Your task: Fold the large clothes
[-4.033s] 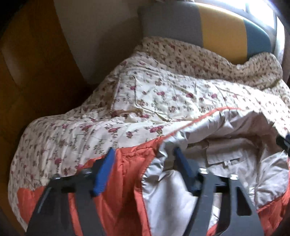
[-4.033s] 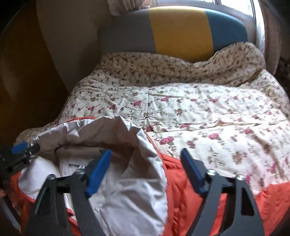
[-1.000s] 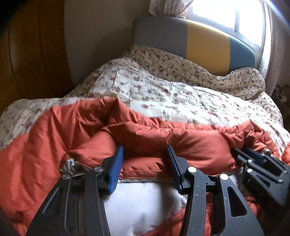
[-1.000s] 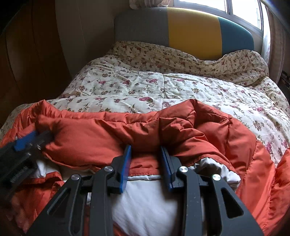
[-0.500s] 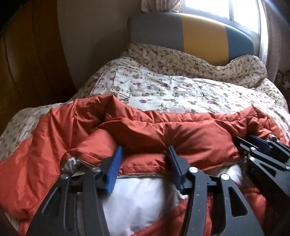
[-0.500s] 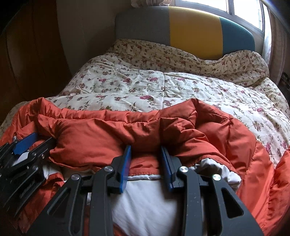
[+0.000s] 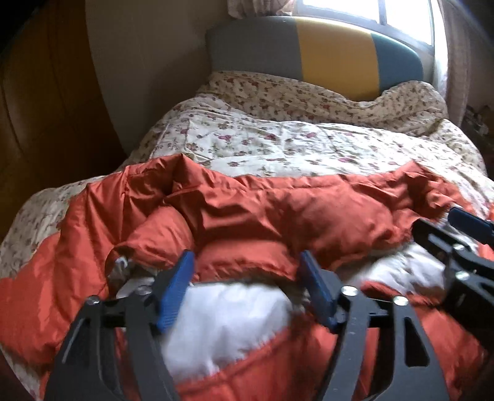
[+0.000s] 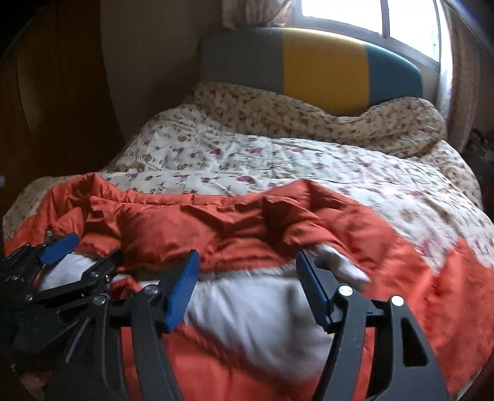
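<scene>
An orange puffy jacket (image 7: 278, 216) with a white lining (image 7: 231, 308) lies folded across the near end of the bed. Its orange fold (image 8: 216, 228) runs sideways over the lining (image 8: 253, 308). My left gripper (image 7: 245, 262) hovers at the fold's near edge. Its jaws are opening, the fabric lies between the blue pads, and neither pad presses on it. My right gripper (image 8: 247, 260) stands the same way further right, jaws opening wide and off the cloth. Each gripper shows in the other's view: the right gripper (image 7: 444, 228) at the right edge, the left gripper (image 8: 83, 256) at the left edge.
A floral quilt (image 7: 278, 145) covers the bed beyond the jacket. A grey, yellow and teal headboard (image 7: 333, 52) stands at the far end under a bright window (image 8: 339, 12). Dark wooden panels (image 7: 46, 108) line the left side, and a curtain (image 8: 463, 77) hangs at the right.
Both grippers' jaws have spread wide and let go of the orange fold they were pinching. The right gripper has drawn back a little. The fold now rests on the lining.
</scene>
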Motion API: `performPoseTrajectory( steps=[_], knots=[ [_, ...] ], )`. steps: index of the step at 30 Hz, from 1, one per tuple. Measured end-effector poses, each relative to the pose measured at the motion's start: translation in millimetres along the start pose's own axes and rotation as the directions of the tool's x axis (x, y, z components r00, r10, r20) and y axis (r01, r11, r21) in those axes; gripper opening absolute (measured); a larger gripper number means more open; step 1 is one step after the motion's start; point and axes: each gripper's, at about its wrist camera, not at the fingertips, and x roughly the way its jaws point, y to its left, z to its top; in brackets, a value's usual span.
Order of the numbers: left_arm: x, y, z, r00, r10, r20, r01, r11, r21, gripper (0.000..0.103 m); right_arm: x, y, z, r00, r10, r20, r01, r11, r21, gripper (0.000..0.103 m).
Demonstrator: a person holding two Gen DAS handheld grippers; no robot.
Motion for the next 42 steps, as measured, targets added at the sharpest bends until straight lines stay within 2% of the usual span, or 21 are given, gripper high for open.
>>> performPoseTrajectory(
  steps=[2,4,6,8,11,14,16,18,21,23,26,27,28,29,30,31,33,36,37,42],
  knots=[
    [-11.8,-0.2,-4.4,1.0,0.014,0.005,-0.014,1.0,0.005,0.09,-16.7,-15.7,-3.9,1.0,0.013,-0.002,-0.012,0.998,0.058,0.064],
    [-24.5,3.4,-11.3,0.998,0.062,0.014,-0.062,0.998,0.006,0.09,-37.4,-38.4,-9.7,1.0,-0.003,0.017,0.001,0.992,0.128,0.064],
    [-35.8,13.6,-19.1,0.997,0.077,0.018,-0.077,0.997,-0.022,0.091,-55.8,-60.0,-14.7,0.998,-0.038,0.042,0.03,0.983,0.179,0.064],
    [-45.8,29.6,-28.9,0.995,0.093,0.02,-0.092,0.993,-0.073,0.091,-74.6,-87.7,-22.4,0.992,-0.105,0.065,0.088,0.969,0.229,0.064],
    [-53.9,49.7,-40.7,0.991,0.135,0.013,-0.132,0.982,-0.135,0.091,-95.9,-139.9,-39.3,0.974,-0.217,0.067,0.183,0.924,0.336,0.066],
    [-52.3,69.5,-52.1,0.982,0.187,-0.028,-0.189,0.964,-0.186,0.091,-105.0,-198.1,-62.6,0.945,-0.327,-0.003,0.287,0.824,0.489,0.067],
    [-50.4,78.7,-56.4,0.984,0.175,-0.048,-0.181,0.958,-0.224,0.091,-112.3,-240.6,-82.1,0.917,-0.393,-0.066,0.352,0.72,0.598,0.067],
    [-46.1,86.3,-61.1,0.985,0.157,-0.069,-0.169,0.951,-0.259,0.098,-119.6,-270.8,-94.4,0.891,-0.443,-0.103,0.397,0.647,0.651,0.067],
    [-36.1,90.4,-65.0,0.985,0.13,-0.115,-0.158,0.948,-0.275,0.1,-130.0,-312.9,-113.8,0.846,-0.507,-0.164,0.459,0.538,0.707,0.067],
    [-36.1,89.2,-65.7,0.984,0.132,-0.12,-0.16,0.949,-0.272,0.1,-133.4,-337.4,-124.8,0.843,-0.504,-0.19,0.459,0.487,0.743,0.067],
    [-36.0,86.9,-67.1,0.983,0.139,-0.122,-0.168,0.95,-0.265,0.1,-134.5,-367.5,-137.7,0.857,-0.476,-0.198,0.419,0.421,0.804,0.067],
    [-35.3,85.7,-66.5,0.982,0.141,-0.124,-0.17,0.95,-0.262,0.1,-134.4,-374.8,-140.3,0.862,-0.47,-0.191,0.405,0.411,0.817,0.067],
    [-34.2,85.6,-66.3,0.982,0.143,-0.127,-0.172,0.95,-0.26,0.1,-135.8,-377.1,-143.0,0.864,-0.47,-0.182,0.395,0.406,0.824,0.066],
    [-32.7,84.8,-65.4,0.981,0.143,-0.13,-0.172,0.95,-0.259,0.1,-135.8,-379.3,-142.4,0.86,-0.48,-0.17,0.391,0.408,0.825,0.061],
    [-31.4,84.7,-65.1,0.981,0.141,-0.132,-0.172,0.951,-0.259,0.1,-138.8,-380.4,-141.7,0.861,-0.485,-0.154,0.386,0.425,0.819,0.047],
    [-31.2,85.6,-65.3,0.981,0.14,-0.135,-0.171,0.951,-0.259,0.1,-138.9,-381.1,-138.6,0.863,-0.486,-0.139,0.381,0.445,0.81,0.041],
    [-30.4,86.0,-65.9,0.981,0.138,-0.138,-0.17,0.951,-0.259,0.1,-136.8,-379.1,-132.5,0.867,-0.487,-0.107,0.367,0.479,0.798,0.016],
    [-29.7,86.0,-66.0,0.981,0.134,-0.14,-0.167,0.95,-0.262,0.1,-140.2,-364.6,-118.3,0.865,-0.499,-0.048,0.352,0.536,0.768,0.008],
    [-29.7,86.4,-66.1,0.981,0.131,-0.14,-0.165,0.95,-0.265,0.1,-138.1,-360.4,-112.9,0.863,-0.504,-0.029,0.347,0.551,0.759,0.007],
    [-30.1,86.5,-66.2,0.982,0.132,-0.137,-0.165,0.95,-0.266,0.1,-145.8,-309.2,-81.8,0.858,-0.504,0.102,0.321,0.68,0.659,0.007]
  ],
)
